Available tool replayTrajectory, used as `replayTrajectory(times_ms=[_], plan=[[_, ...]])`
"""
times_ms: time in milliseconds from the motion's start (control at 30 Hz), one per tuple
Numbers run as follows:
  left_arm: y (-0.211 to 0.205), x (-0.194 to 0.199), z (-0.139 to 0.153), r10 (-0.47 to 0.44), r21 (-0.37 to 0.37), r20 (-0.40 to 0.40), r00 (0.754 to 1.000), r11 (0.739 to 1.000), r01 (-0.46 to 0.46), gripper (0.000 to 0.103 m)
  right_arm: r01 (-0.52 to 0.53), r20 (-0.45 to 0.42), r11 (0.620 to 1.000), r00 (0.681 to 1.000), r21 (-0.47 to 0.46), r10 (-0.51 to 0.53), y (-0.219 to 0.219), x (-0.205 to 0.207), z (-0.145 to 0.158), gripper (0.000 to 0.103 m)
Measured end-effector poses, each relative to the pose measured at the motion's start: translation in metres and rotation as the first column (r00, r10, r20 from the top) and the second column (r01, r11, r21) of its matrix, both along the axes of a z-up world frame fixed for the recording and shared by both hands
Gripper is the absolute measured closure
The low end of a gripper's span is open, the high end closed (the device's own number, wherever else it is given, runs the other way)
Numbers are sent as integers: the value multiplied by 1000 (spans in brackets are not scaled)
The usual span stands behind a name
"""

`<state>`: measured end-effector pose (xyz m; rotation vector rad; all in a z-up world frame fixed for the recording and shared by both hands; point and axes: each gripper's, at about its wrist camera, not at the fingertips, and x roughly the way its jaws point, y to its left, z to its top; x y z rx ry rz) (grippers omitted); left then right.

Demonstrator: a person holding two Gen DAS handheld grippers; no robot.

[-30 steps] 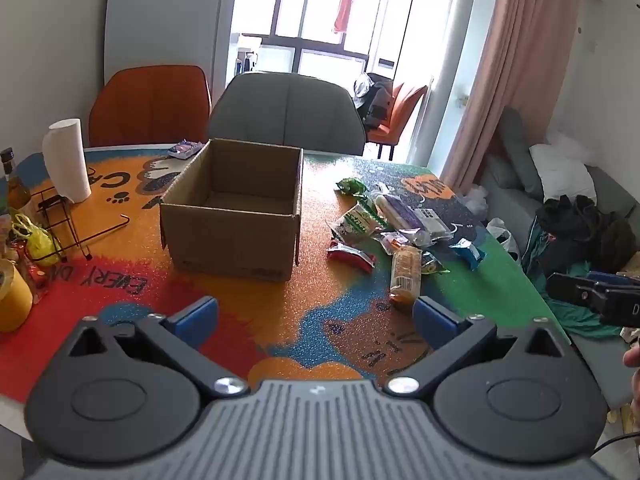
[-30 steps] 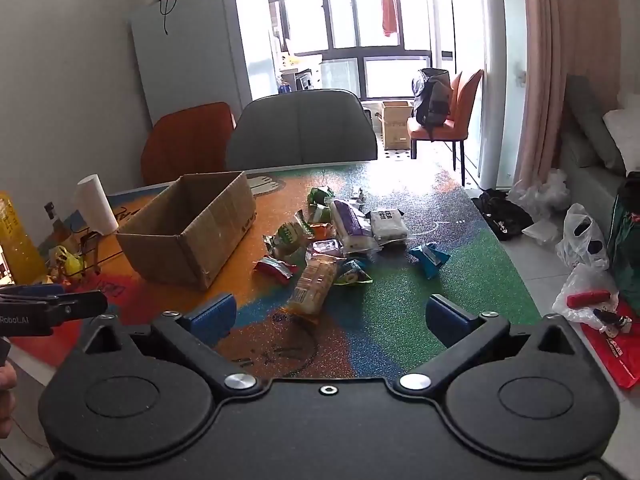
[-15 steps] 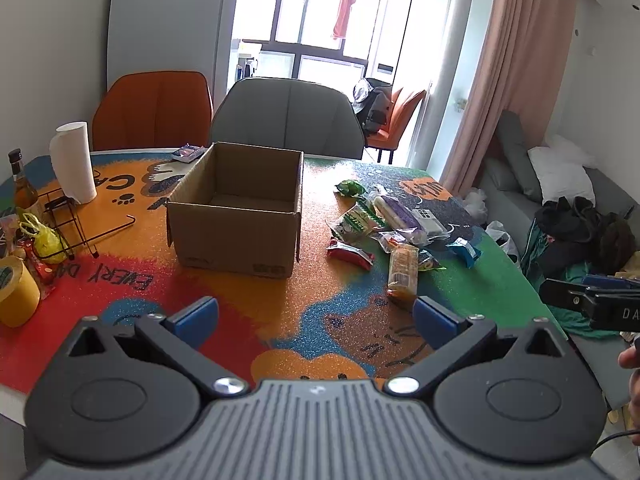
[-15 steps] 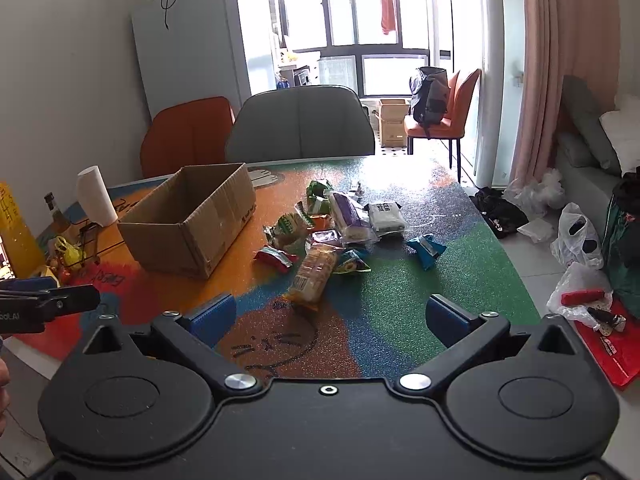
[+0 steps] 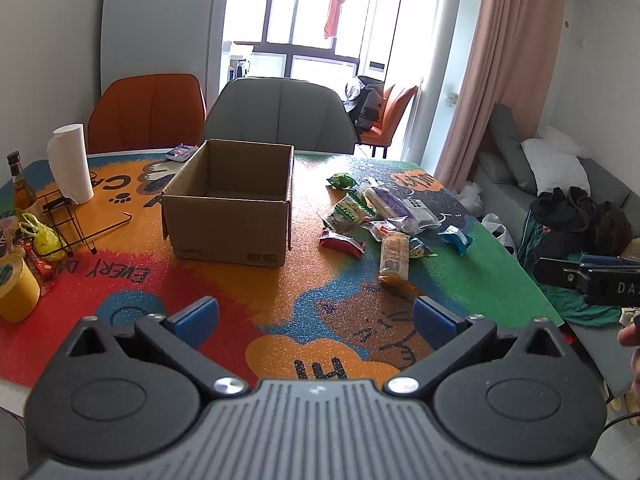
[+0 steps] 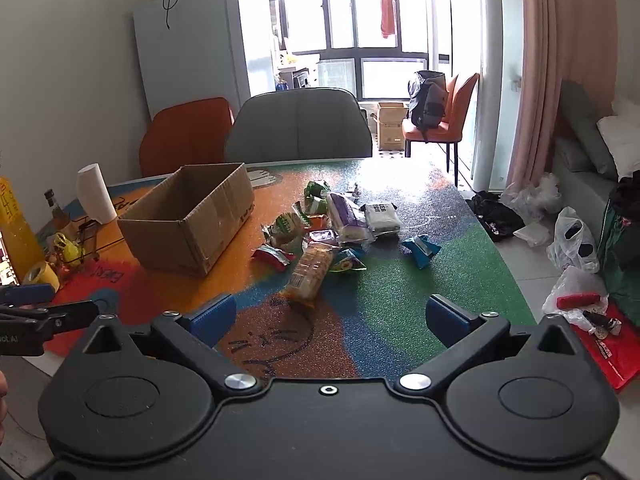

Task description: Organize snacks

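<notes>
We see our left gripper spread wide and empty above the near edge of the colourful table. Ahead, the open cardboard box stands upright, and the snack packets lie scattered to its right, apart from it.

Open box sits mid-bench, snack pile right of it, paper roll and bottle far left, two chairs behind.
</notes>
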<state>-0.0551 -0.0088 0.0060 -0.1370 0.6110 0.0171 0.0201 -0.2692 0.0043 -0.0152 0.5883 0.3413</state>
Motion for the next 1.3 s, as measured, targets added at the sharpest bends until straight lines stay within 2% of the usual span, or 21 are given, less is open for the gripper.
replayTrajectory(times_ms=[900,1067,1300], plan=[[-12,-6,5,-30,21,24,999,999,29,0,4,27,1000,1000,8,-4,1,-5,6,0],[-12,-6,5,-34,22,24,999,999,33,0,17,48,999,999,-27,-15,5,-6,5,0],[-11,-4,5,-26,15,25,999,1000,25,0,16,37,1000,999,-16,-16,3,-4,4,0]])
